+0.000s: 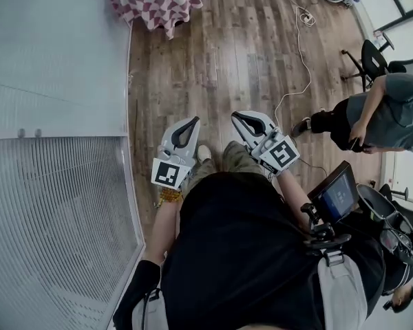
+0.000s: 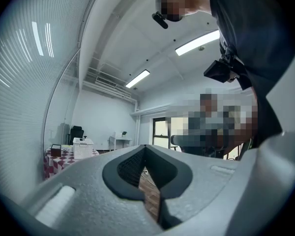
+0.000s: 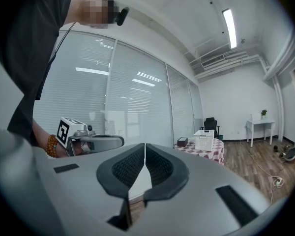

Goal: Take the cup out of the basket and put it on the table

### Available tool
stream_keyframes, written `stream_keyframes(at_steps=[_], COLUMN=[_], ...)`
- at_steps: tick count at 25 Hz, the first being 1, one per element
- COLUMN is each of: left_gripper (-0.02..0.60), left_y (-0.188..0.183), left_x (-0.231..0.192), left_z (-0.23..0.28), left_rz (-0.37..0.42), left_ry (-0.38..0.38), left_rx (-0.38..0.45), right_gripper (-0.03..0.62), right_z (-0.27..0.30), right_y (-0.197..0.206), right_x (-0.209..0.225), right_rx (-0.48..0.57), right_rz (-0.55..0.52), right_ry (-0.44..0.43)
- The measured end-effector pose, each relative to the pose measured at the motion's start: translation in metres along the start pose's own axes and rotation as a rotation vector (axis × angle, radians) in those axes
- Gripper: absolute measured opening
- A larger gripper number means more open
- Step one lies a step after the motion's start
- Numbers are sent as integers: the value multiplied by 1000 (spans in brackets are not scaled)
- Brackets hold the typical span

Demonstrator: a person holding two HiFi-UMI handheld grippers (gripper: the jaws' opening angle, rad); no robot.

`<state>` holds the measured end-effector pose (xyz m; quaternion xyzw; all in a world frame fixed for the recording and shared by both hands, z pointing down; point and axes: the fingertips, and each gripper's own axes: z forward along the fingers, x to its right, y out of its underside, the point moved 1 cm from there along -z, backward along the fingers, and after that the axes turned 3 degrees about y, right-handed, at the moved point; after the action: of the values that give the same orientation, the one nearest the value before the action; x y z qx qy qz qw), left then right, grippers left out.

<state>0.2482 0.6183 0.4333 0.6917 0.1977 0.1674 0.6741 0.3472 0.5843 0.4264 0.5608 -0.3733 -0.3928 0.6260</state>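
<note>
- The left gripper and the right gripper are held level, side by side; both pairs of fingers are pressed together with nothing between them.
- The basket is seen on the checked worktop, well apart, at about 11 o'clock of the fingers in the head view; the cup is not visible and is presumed inside, so its axis cannot be told.
- The left gripper is judged marginally nearer; a long approach is required first.

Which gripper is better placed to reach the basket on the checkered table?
Left, marginally: left gripper stands on the table's side; right gripper is further across. Both are shut, empty, far away.
</note>
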Motion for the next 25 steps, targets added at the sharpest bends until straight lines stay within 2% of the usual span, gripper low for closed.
stream_keyframes(at_steps=[6,12,18,25], left_gripper=[5,5,5,5], left_y=[5,12,11,-8], left_x=[-30,-76,-137,-203], left_z=[15,40,97,179], left_rz=[-30,-28,-23,-9], left_ry=[12,0,0,34], left_rx=[16,-23,-50,-134], right_gripper=[15,15,15,15], right_z=[33,76,139,205], right_y=[1,2,2,-8], right_x=[27,68,140,234], right_rx=[-14,12,50,89], right_rz=[-10,9,56,112], right_ry=[13,-1,-9,14])
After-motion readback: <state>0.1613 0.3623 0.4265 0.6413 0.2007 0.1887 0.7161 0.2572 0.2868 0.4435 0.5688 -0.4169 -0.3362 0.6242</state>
